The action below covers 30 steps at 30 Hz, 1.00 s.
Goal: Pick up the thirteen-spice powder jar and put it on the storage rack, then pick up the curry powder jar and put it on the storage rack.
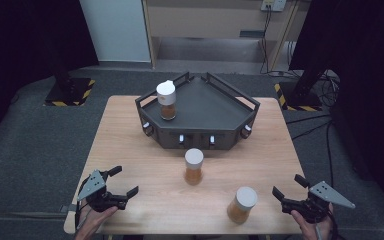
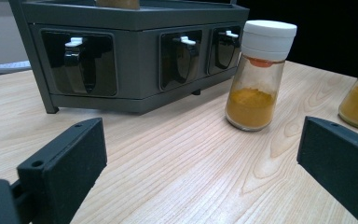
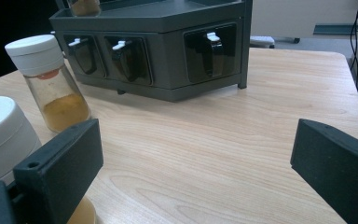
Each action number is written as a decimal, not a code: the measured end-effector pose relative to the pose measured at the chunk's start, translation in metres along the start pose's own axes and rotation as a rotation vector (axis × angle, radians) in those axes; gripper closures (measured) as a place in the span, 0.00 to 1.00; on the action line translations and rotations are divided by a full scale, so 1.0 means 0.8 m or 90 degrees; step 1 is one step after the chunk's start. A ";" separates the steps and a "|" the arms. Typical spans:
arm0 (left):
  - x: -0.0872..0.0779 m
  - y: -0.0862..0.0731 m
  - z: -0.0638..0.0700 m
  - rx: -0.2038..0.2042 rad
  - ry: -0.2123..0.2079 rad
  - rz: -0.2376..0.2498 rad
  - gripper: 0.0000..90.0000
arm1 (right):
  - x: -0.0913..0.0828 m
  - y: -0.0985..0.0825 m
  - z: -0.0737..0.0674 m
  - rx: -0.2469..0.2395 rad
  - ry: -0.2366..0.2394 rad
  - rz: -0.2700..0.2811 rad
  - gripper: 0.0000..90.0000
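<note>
My left gripper [image 1: 123, 182] and right gripper [image 1: 286, 187] hover at the near edge of the table [image 1: 130, 150], both with jaws spread wide and nothing between them. Nearest my right gripper stands a spice jar [image 1: 242, 204]: clear glass, orange-yellow powder in its lower part, a white cap. A second jar [image 1: 193, 166] like it stands mid-table, just before the dark grey rack [image 1: 215, 107], and a third jar [image 1: 166, 100] stands up on the rack's tray at its left. The tabletop is pale wood with plain grain; around it lie grey carpet, dark curtains and trailing cables.
</note>
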<state>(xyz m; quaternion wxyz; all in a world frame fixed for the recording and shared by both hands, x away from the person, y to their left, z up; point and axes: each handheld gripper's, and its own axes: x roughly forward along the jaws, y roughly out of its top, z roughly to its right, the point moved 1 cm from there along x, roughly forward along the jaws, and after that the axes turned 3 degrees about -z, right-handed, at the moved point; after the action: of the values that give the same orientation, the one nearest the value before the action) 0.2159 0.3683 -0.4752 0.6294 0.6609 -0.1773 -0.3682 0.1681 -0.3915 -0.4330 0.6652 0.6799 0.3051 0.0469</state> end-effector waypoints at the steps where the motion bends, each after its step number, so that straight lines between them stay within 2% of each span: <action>1: 0.001 0.000 0.000 0.000 0.000 -0.001 0.00 | 0.000 0.000 0.000 -0.001 0.001 0.001 0.02; 8: 0.004 0.004 0.001 0.014 -0.012 -0.011 0.00 | -0.001 -0.001 0.000 -0.006 0.006 0.002 0.02; 16: 0.002 0.001 -0.001 0.001 -0.012 -0.001 0.00 | -0.002 -0.001 0.000 -0.005 0.006 0.004 0.02; 30: 0.003 0.001 -0.002 0.008 -0.021 0.001 0.00 | -0.003 0.002 -0.001 -0.007 0.001 0.009 0.02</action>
<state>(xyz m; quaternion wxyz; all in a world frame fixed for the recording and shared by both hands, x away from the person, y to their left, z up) 0.2185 0.3677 -0.4752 0.6226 0.6586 -0.1903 -0.3774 0.1664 -0.3918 -0.4306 0.6684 0.6781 0.3008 0.0538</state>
